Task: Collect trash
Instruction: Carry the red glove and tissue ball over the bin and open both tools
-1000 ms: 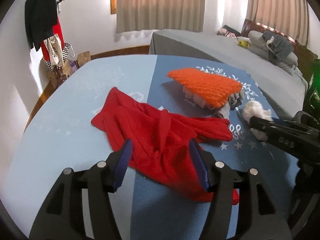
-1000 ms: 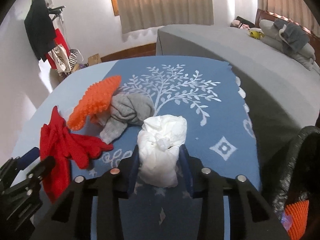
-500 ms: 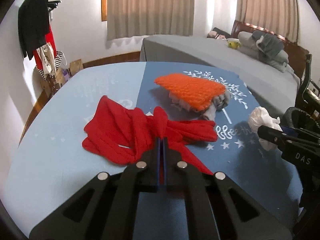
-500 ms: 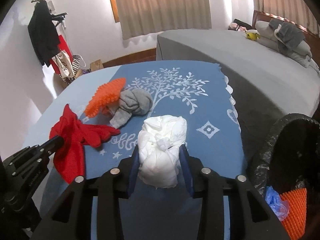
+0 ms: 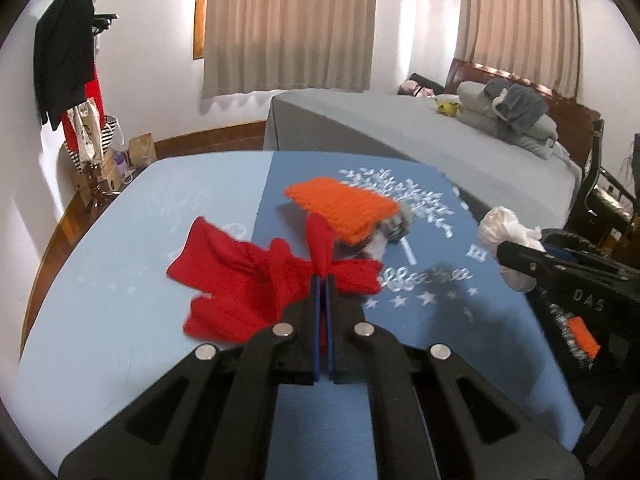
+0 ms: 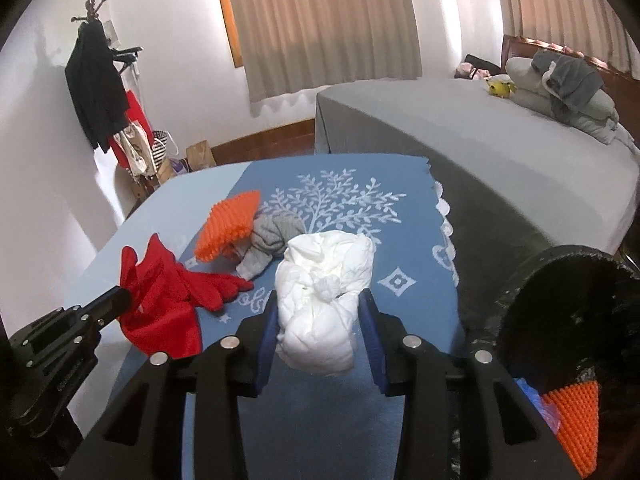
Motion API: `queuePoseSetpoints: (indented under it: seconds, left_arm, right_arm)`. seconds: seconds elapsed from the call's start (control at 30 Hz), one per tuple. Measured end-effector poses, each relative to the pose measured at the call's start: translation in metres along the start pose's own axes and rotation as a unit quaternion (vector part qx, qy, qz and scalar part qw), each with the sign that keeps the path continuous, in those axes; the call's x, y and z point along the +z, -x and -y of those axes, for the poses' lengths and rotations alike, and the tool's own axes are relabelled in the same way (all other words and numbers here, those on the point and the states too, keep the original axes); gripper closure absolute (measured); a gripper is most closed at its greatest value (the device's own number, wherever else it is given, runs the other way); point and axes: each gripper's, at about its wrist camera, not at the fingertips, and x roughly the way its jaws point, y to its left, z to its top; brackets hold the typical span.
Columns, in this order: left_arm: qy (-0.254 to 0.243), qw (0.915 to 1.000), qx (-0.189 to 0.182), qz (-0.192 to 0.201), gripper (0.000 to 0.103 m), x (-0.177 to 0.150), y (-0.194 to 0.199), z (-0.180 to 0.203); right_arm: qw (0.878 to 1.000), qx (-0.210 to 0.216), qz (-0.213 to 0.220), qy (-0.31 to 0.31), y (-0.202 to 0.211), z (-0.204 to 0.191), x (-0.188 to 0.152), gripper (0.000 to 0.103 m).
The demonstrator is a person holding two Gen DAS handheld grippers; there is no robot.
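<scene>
White crumpled wad (image 6: 320, 304): clamped between the pads of the right hand-held gripper (image 6: 320, 332), apparently lifted just clear of the blue patterned cloth (image 6: 404, 248), near the worktop's right edge. Not yet in the bin.

Red cloth (image 5: 256, 284): a fold pinched in the left hand-held gripper (image 5: 322, 284), whose jaws are pressed fully together; one tip stands up above the jaws, the rest seems to trail on the worktop (image 5: 120, 280).

Left to collect, by my reading: orange knit piece (image 6: 230, 230) lying on top of a grey bundle (image 6: 272, 236), middle of the cloth, touching each other, untouched by either gripper.

Done so far: black-lined bin (image 6: 560, 280) at right already holds an orange piece and something blue. So partway; two items in hand, two waiting.

Room to move: bin mouth sits just beside the worktop's right edge, below its level, so the wad's path looks short and clear. The scalloped cloth edge and the grey bed (image 6: 500, 152) lie beyond. The red cloth must cross the worktop past the right gripper; trailing fabric could drag the orange piece.
</scene>
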Motion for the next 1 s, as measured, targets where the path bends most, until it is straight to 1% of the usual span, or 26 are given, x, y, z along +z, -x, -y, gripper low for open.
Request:
queuePoseSetpoints:
  seconds: [0.27, 0.53, 0.77, 1.0]
  left_arm:
    - [-0.005, 0.9992, -0.03, 0.026, 0.101, 0.018, 0.016, 0.023]
    - [-0.021, 0.9966, -0.062, 0.05, 0.101, 0.033, 0.032, 0.057]
    - [-0.041, 0.9928, -0.094, 0.061, 0.101, 0.043, 0.035, 0.095]
    - [-0.06, 0.9873, -0.132, 0.065, 0.101, 0.049, 0.033, 0.137]
  right_arm:
    - [1.0, -0.008, 0.02, -0.003, 0.024, 0.011, 0.005, 0.064]
    - [0.999, -0.019, 0.042, -0.017, 0.051, 0.033, 0.01, 0.064]
    - [0.997, -0.044, 0.06, -0.03, 0.08, 0.06, 0.011, 0.064]
    - [0.993, -0.081, 0.076, -0.05, 0.108, 0.097, 0.005, 0.064]
